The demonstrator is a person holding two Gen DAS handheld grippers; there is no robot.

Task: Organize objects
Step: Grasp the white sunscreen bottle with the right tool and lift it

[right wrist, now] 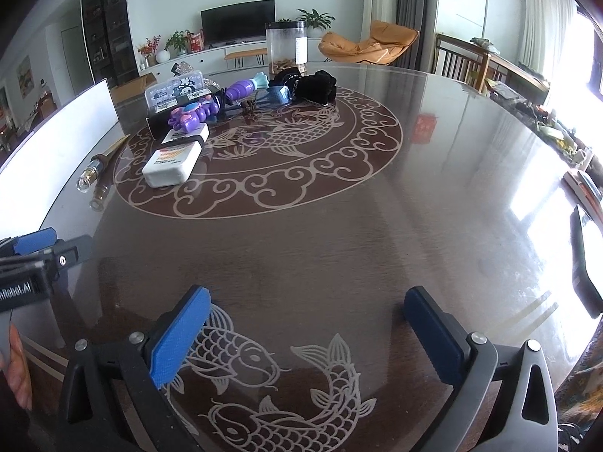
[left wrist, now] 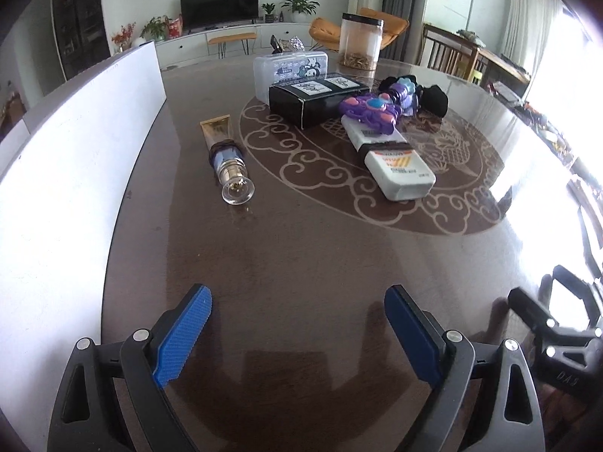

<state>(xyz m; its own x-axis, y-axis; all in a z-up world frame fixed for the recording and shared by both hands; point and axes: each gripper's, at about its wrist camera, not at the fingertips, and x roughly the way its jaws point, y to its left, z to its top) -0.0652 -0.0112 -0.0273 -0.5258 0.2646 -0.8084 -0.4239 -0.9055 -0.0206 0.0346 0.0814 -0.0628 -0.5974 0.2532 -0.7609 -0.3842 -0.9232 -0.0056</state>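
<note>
Both grippers hung over the glossy table [left wrist: 286, 263] with nothing between their pads: the left gripper [left wrist: 297, 301] stood wide open, and so did the right gripper [right wrist: 307, 301]. Ahead of the left one lay a tube [left wrist: 222, 150], apart from the pile behind it. It looked light, with a soft body and a slick clear cap; the banded middle seemed the safest hold.

table [left wrist: 301, 263]: dark, glossy, round | on it: tube [left wrist: 222, 150]; white box [left wrist: 392, 162]; black box [left wrist: 312, 100]; jar [left wrist: 360, 41]
</note>
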